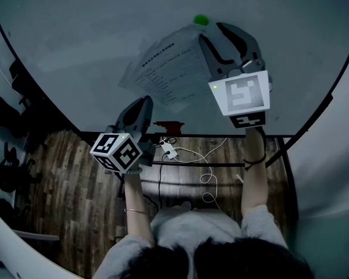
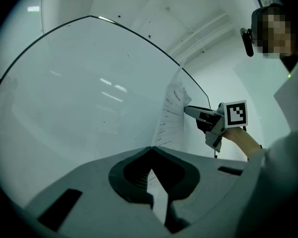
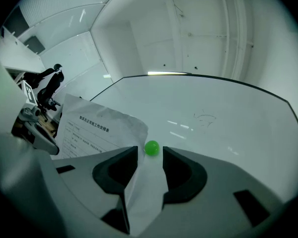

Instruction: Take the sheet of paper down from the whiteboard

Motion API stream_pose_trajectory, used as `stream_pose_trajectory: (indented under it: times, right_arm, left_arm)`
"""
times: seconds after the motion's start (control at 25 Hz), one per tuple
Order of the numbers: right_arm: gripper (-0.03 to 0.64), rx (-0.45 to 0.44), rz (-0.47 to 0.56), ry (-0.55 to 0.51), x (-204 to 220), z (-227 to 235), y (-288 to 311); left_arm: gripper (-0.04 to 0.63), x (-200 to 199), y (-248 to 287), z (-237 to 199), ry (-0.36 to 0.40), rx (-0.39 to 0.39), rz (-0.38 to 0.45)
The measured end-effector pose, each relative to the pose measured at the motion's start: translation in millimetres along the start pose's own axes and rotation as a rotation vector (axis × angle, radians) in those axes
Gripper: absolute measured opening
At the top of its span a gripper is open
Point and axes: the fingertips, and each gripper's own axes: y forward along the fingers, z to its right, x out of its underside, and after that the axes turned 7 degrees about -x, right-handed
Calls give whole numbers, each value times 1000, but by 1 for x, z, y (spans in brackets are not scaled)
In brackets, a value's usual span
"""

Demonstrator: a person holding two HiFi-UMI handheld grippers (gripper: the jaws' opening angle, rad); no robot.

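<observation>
A printed sheet of paper (image 1: 168, 68) hangs on the whiteboard (image 1: 75, 39), held near its top right corner by a round green magnet (image 1: 200, 20). My right gripper (image 1: 211, 31) stands open just below the magnet. In the right gripper view the paper's (image 3: 94, 128) edge runs loosely through the wide gap of that gripper (image 3: 150, 155), and the magnet (image 3: 151, 148) sits right at the tips. My left gripper (image 1: 145, 102) is at the sheet's lower left. Its tips (image 2: 151, 148) meet on the paper's (image 2: 171, 118) bottom edge, with a white strip of it between the jaws.
The whiteboard's black lower frame (image 1: 221, 135) runs under both grippers, with a small red object (image 1: 168, 124) on its ledge. A white power strip (image 1: 168, 151) and cables lie on the wooden floor below. Dark chairs (image 1: 6, 115) stand at the left.
</observation>
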Motion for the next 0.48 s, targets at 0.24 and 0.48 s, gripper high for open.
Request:
stream_pose_trajectory:
  times: [0.24, 0.48]
  right_arm:
    - [127, -26, 17, 57, 14, -4, -23]
    - [67, -76, 36, 174, 37, -17, -42]
  left_arm:
    - [5, 13, -13, 13, 0, -19, -1]
    - [5, 26, -25, 17, -12, -40, -6]
